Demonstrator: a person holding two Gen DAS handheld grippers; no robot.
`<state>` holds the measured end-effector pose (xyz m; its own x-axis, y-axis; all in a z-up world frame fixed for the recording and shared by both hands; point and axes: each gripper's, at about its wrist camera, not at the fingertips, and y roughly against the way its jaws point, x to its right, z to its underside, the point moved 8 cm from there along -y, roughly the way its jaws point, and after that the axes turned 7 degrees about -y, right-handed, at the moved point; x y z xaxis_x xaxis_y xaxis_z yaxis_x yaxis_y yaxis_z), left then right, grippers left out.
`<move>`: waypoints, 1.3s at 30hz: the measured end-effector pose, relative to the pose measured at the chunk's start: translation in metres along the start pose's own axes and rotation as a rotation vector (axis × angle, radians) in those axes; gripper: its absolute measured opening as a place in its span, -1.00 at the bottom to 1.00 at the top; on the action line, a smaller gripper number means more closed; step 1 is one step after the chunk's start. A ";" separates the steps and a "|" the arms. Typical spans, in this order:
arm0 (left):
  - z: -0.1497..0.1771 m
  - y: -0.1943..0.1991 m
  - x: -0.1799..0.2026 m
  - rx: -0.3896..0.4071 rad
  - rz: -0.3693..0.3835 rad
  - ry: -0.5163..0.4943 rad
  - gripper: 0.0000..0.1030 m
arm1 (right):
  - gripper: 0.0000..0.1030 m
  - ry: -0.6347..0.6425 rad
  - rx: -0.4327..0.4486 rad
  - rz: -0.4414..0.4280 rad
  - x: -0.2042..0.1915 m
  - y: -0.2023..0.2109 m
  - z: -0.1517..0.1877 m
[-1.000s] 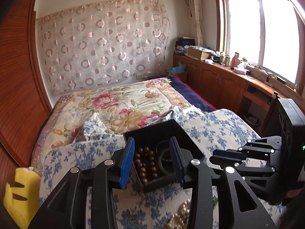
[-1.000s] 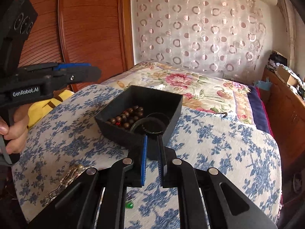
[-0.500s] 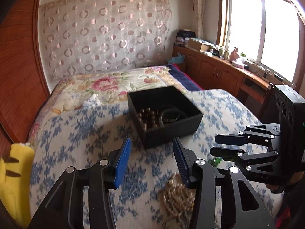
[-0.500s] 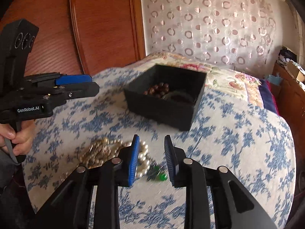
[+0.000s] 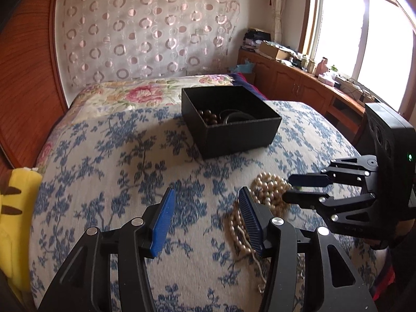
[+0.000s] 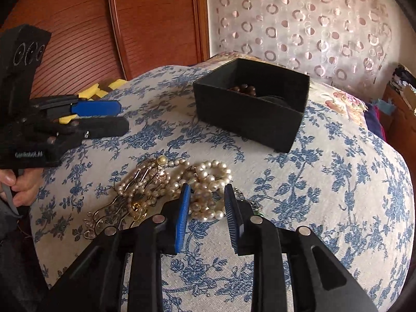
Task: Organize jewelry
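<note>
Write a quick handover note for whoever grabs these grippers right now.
Left gripper: open, empty, over bare bedspread; its jaws have just been opening.
Right gripper: open, empty, just above the pearls.
Box: already holds the brown beads and a dark bangle.
Left to do: pearls, gold chains and a small green piece still lie on the bedspread; move them into the box.

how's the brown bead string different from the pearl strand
The brown bead string is dark wood-brown and lies inside the black box. The pearl strand is cream and glossy and lies heaped on the floral cover, outside the box. Both are strings of round beads.
</note>
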<state>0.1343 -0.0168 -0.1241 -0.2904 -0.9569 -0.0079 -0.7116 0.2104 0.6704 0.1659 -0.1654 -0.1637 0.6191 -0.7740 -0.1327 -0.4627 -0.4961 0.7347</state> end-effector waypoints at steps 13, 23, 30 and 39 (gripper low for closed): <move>0.010 -0.002 0.006 -0.017 0.015 0.014 -0.06 | -0.44 -0.040 -0.025 -0.061 -0.002 -0.010 -0.004; 0.017 -0.008 0.010 -0.039 0.024 0.006 -0.06 | -0.70 -0.027 -0.017 -0.078 -0.008 -0.003 0.002; 0.024 -0.007 0.009 -0.057 0.029 0.004 -0.06 | -0.71 -0.026 0.057 -0.027 0.002 0.020 -0.008; 0.036 -0.004 0.012 -0.081 0.053 0.001 -0.14 | -0.71 -0.038 0.110 0.018 0.019 0.043 -0.015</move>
<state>0.1106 -0.0224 -0.1539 -0.3256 -0.9450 0.0301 -0.6411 0.2440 0.7277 0.1676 -0.1950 -0.1248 0.5865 -0.7966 -0.1463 -0.5417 -0.5202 0.6603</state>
